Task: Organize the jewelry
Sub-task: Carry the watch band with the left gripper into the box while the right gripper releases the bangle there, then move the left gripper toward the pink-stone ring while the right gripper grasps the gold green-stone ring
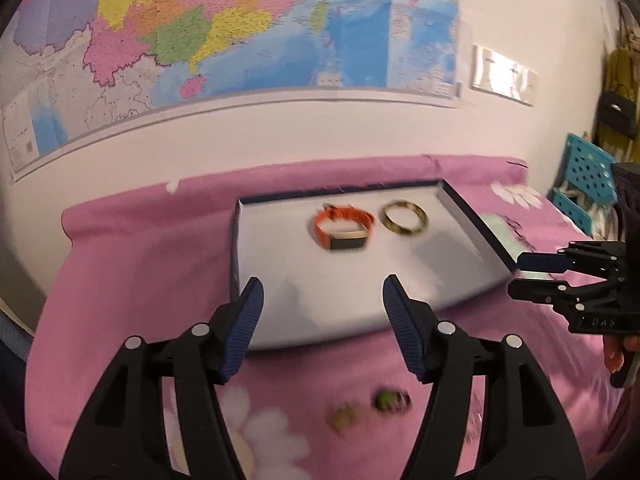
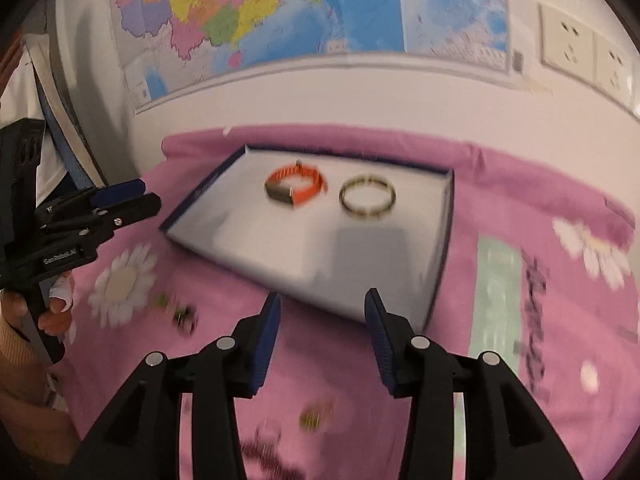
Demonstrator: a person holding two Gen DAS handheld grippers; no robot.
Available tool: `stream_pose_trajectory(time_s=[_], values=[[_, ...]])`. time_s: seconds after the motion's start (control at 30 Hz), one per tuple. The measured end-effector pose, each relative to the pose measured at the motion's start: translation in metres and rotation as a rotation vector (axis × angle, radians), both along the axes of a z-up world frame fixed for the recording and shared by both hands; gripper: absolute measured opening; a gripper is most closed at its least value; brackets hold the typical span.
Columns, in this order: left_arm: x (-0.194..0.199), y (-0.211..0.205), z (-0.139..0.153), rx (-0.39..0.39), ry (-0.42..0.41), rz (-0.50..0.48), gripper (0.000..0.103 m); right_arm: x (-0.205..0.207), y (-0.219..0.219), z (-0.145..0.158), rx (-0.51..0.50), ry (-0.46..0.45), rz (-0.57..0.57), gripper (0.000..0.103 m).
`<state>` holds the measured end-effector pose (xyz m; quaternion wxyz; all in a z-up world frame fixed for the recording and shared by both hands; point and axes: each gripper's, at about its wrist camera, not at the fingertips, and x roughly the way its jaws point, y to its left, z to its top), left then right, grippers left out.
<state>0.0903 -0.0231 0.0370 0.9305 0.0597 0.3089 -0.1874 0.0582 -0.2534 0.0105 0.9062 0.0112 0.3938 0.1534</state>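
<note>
Left wrist view shows the left tongs standing wide with nothing between the blue pads, hovering over the near edge of a shallow white tray that sits on a pink flowered cloth. In the tray an orange watch and a gold bangle lie just beside each other, apart from both tongs. Right wrist view shows the right tongs moderately parted and likewise empty, near the tray's front corner. On the cloth, in front of the tray, lie a few small greenish pieces, too blurred to identify; they may be earrings or rings.

Judging by this, the loose pieces are what remains to be gathered into the tray. The risks: such small items on soft, wrinkled fabric can slip from the pads or get pushed into a fold, and tongs closing low may pinch the cloth and drag the tray. Both tongs work close together near the tray, so they could collide or nudge it and shift the watch and bangle.
</note>
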Motion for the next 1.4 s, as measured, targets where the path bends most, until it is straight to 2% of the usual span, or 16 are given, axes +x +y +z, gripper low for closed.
stream_pose_trajectory(time_s=[0.2, 0.43, 1.0, 1.4], values=[[-0.041, -0.006, -0.027, 0.002, 0.033, -0.058, 0.062, -0.034, -0.006, -0.026, 0.016, 0.065, -0.027, 0.041], [-0.067, -0.013, -0.051, 0.026, 0.072, -0.075, 0.062, -0.049, -0.006, -0.043, 0.035, 0.09, -0.046, 0.041], [-0.068, -0.018, -0.068, 0.025, 0.13, -0.05, 0.058, -0.047, 0.001, -0.049, 0.02, 0.076, -0.075, 0.04], [-0.057, -0.019, -0.07, 0.019, 0.153, -0.038, 0.053, -0.037, -0.001, -0.052, 0.023, 0.089, -0.108, 0.025]])
